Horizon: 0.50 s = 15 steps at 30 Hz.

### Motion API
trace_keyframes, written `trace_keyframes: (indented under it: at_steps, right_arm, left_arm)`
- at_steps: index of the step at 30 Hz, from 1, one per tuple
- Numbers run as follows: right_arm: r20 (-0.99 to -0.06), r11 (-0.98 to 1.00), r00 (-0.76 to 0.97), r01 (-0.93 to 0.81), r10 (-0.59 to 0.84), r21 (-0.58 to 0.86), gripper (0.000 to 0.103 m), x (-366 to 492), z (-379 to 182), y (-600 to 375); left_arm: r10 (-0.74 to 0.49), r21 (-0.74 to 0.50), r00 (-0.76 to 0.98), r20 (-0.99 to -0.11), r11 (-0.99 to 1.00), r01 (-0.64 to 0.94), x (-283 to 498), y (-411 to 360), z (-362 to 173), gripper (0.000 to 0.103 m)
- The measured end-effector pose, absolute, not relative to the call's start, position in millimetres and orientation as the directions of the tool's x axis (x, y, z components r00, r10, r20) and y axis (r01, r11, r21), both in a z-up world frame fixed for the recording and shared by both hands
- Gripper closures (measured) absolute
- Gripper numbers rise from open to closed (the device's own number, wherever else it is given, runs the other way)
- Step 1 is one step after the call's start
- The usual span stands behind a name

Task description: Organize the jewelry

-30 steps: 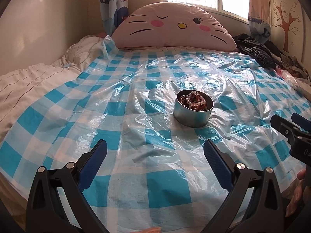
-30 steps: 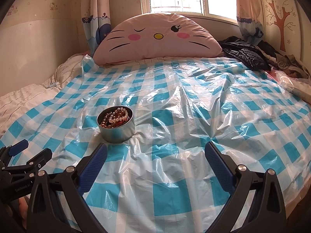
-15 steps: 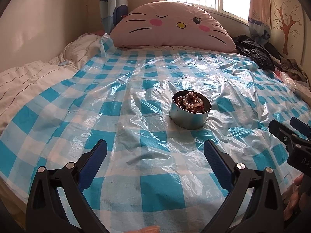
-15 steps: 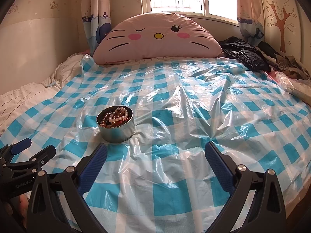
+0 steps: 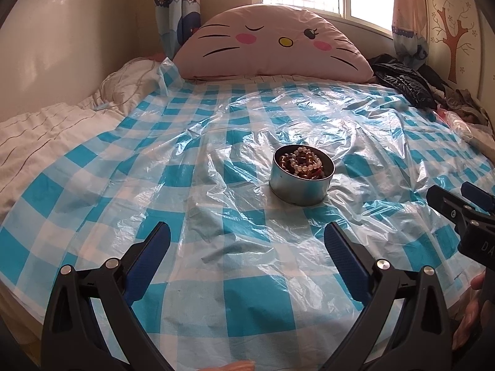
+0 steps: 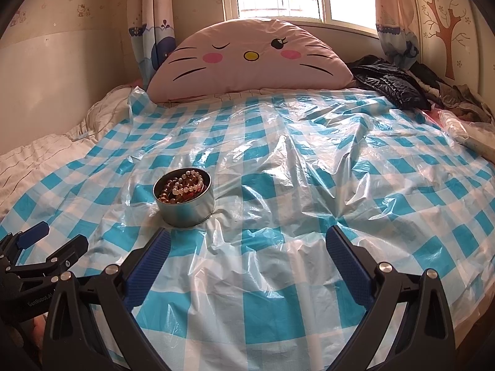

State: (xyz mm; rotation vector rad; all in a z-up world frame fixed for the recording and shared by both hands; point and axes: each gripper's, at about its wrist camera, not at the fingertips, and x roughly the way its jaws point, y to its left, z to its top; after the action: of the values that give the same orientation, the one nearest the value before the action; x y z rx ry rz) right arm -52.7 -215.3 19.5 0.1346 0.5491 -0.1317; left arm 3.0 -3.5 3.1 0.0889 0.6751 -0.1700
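Observation:
A round metal tin [image 5: 299, 188] stands on the blue-and-white checked plastic sheet [image 5: 216, 123] on the bed. It holds bead bracelets [image 5: 301, 162], pale and brown. It also shows in the right wrist view [image 6: 185, 205], with the beads [image 6: 182, 187] inside. My left gripper [image 5: 247, 241] is open and empty, short of the tin and to its left. My right gripper [image 6: 247, 241] is open and empty, with the tin just beyond its left finger. Each gripper shows at the edge of the other's view: the right one [image 5: 458, 207], the left one [image 6: 46, 247].
A large pink cat-face pillow [image 5: 266, 46] leans at the head of the bed under the window. A black jacket [image 5: 402, 83] and clothes lie at the far right. A white quilt [image 5: 40, 136] lies along the left edge by the wall.
Both grippers have drawn back slightly from the tin and stayed open. The tin and beads have not moved.

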Motion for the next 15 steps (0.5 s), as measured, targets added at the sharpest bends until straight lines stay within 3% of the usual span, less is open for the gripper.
trace_keyframes:
  at_steps: [15]
  right_arm:
    - [-0.527, 0.983, 0.845, 0.16, -0.088, 0.092, 0.007, -52.4, 19.6, -216.0]
  left_arm:
    - [-0.129, 0.025, 0.767, -0.628, 0.982, 0.185, 3.1, -3.8, 3.0, 0.007]
